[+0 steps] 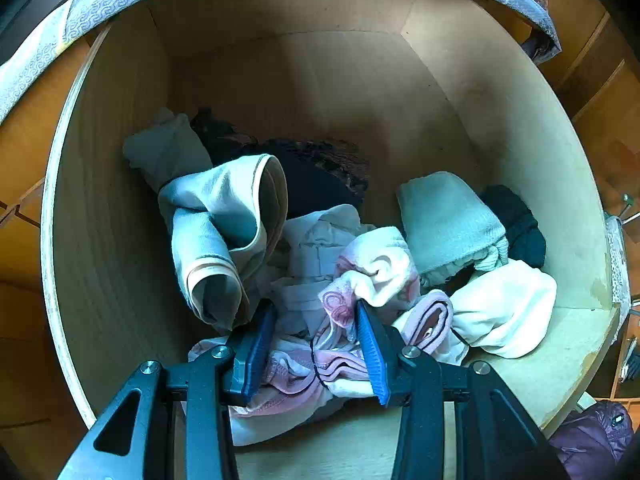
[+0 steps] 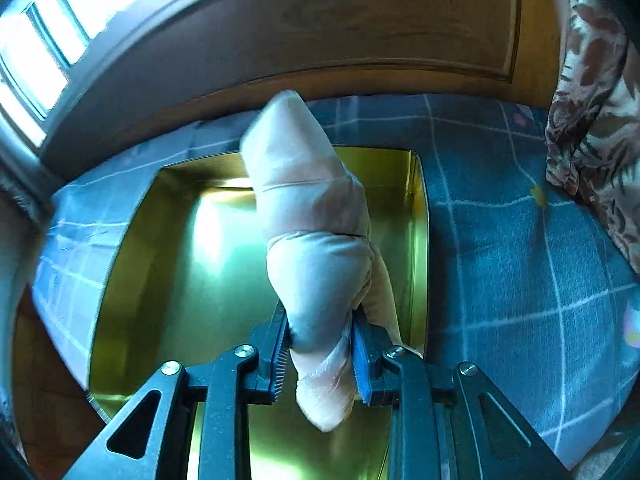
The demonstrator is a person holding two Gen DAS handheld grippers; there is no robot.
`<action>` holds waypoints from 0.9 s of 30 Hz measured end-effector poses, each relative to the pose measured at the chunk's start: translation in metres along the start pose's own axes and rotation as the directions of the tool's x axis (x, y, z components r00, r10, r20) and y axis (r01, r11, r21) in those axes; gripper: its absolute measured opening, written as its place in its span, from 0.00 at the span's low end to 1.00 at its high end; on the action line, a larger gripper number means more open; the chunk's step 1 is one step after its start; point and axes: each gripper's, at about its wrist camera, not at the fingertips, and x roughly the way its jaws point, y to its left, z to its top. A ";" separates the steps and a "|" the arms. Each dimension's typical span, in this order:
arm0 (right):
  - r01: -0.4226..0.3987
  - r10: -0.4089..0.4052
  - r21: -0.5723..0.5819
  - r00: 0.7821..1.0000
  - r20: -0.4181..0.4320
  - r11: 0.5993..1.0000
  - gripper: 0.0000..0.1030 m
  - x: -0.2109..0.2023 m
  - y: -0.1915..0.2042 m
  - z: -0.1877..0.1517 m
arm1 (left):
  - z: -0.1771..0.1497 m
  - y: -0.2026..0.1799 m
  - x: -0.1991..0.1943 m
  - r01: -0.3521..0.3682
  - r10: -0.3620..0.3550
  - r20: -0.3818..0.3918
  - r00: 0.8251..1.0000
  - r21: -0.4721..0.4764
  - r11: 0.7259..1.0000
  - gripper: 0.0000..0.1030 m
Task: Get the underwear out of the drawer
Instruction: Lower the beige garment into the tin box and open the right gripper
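Between the right gripper (image 2: 320,340) pads: a pale rolled garment (image 2: 316,240), pinched near one end and hanging over a gold tray (image 2: 132,240) on the blue checked bed cover (image 2: 520,260), likely the drop spot. Left gripper (image 1: 316,344) about half open, nothing gripped, poised low over the pink-white underwear (image 1: 360,280) in the drawer (image 1: 500,120), probably lined up for the next pick. Grey, dark and white pieces lie around it.

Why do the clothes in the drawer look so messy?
The clothes lie crumpled and tangled in one heap near the front of the drawer, none folded flat, while its back half stays bare. Nothing looks torn or spilled.
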 end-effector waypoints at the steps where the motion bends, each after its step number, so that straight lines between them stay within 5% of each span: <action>1: 0.012 -0.012 -0.001 1.000 -0.008 1.000 0.30 0.005 0.000 0.003 | 0.000 0.000 0.000 0.001 -0.001 0.000 1.000 0.000 1.000 0.41; 17: 0.138 -0.138 -0.006 0.990 0.014 0.990 0.45 0.025 -0.002 0.014 | -0.002 0.005 -0.001 0.010 -0.010 0.005 1.000 -0.010 1.000 0.41; 23: 0.136 -0.135 -0.031 0.990 0.037 0.990 0.57 0.021 0.005 0.011 | -0.002 0.006 -0.001 0.012 -0.012 0.005 1.000 -0.014 1.000 0.41; 25: 0.135 -0.134 -0.033 0.990 0.045 0.990 0.72 0.017 0.007 0.009 | -0.002 0.005 0.000 0.010 -0.010 0.005 1.000 -0.009 1.000 0.41; 27: 0.139 -0.136 -0.037 0.989 0.061 0.990 0.75 0.013 0.008 0.007 | -0.001 0.006 0.000 0.014 -0.014 0.004 1.000 -0.014 1.000 0.41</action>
